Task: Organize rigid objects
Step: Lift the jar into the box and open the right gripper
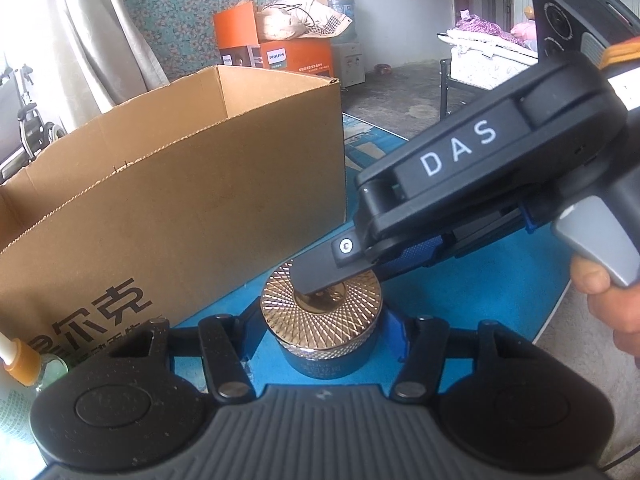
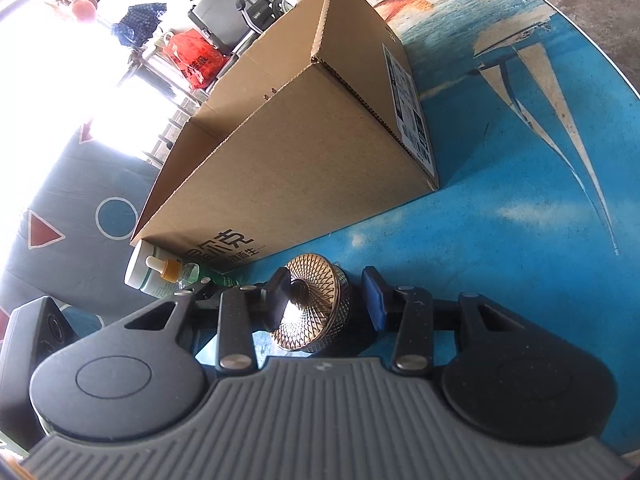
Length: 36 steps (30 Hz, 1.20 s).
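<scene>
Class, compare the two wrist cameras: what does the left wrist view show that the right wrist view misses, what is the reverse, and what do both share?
Only the left wrist view: the right gripper's whole body marked DAS, the hand squeezing its trigger, and the orange Philips boxes.
Only the right wrist view: the box's shipping label and the table's sailboat print.
Both: the gold-lidded jar, the cardboard box, the blue table.

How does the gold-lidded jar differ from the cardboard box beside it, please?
The jar is small, round and closed by a shiny patterned lid; the box is far larger, square-cornered and open on top. The jar is dark, the box plain brown. Both stand on the blue table.
</scene>
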### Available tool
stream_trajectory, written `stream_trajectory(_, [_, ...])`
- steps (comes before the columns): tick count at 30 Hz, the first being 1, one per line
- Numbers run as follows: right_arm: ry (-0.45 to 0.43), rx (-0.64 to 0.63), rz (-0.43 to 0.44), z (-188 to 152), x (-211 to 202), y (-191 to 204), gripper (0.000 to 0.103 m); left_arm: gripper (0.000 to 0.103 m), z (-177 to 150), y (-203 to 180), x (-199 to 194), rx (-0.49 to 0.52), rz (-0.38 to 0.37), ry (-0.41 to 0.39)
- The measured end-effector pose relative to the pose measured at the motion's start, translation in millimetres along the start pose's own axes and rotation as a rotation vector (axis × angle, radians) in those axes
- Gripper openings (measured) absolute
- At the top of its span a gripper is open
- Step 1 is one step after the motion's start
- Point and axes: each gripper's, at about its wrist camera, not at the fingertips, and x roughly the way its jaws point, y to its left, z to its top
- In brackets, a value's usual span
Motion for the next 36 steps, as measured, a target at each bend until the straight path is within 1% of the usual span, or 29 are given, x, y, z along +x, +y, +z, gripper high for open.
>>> stream_trajectory(9, [-0.011,-0.012,-0.013,-3.3,-4.0,7.5,0.039,0.058,-1.5,0.1,-7.6,-0.026,-0.009,-0.026])
stream_trajectory(13, [-0.024,-0.033,-0.016,-5.0,-10.2,18.6,0.039,0.057,-3.9,1.6,-20.2,-0.034,-0.003,-0.054])
stream_trajectory(18, [-0.055,-0.071,0.008,-6.6,-25.7,41.7,0.040,0.057,1.9,2.2,-46.0,-0.040,0.030,-0.116])
stream_trajectory(23, [-0.100,-0.142,0.048,1.2,-44.0,75.3,0.040,0.057,16.6,9.6,-76.6,-0.057,0.080,-0.183])
stream_trajectory(26, [-0.126,-0.194,0.074,14.3,-52.4,94.8,0.040,0.057,30.5,16.2,-89.3,-0.058,0.119,-0.219])
stream_trajectory(27, [-0.130,-0.209,0.081,21.0,-54.3,100.4,0.040,0.057,40.1,19.3,-90.5,-0.064,0.130,-0.227])
stream_trajectory(30, [-0.136,-0.256,0.091,44.3,-56.4,117.0,0.040,0.057,57.7,31.1,-93.2,-0.089,0.145,-0.244])
stream_trajectory(33, [-0.126,-0.287,0.096,72.2,-53.7,126.4,0.040,0.057,81.1,44.3,-85.1,-0.116,0.153,-0.244])
stream_trajectory(36, [-0.084,-0.284,0.091,107.8,-41.9,126.1,0.040,0.057,102.2,59.3,-64.9,-0.169,0.129,-0.209])
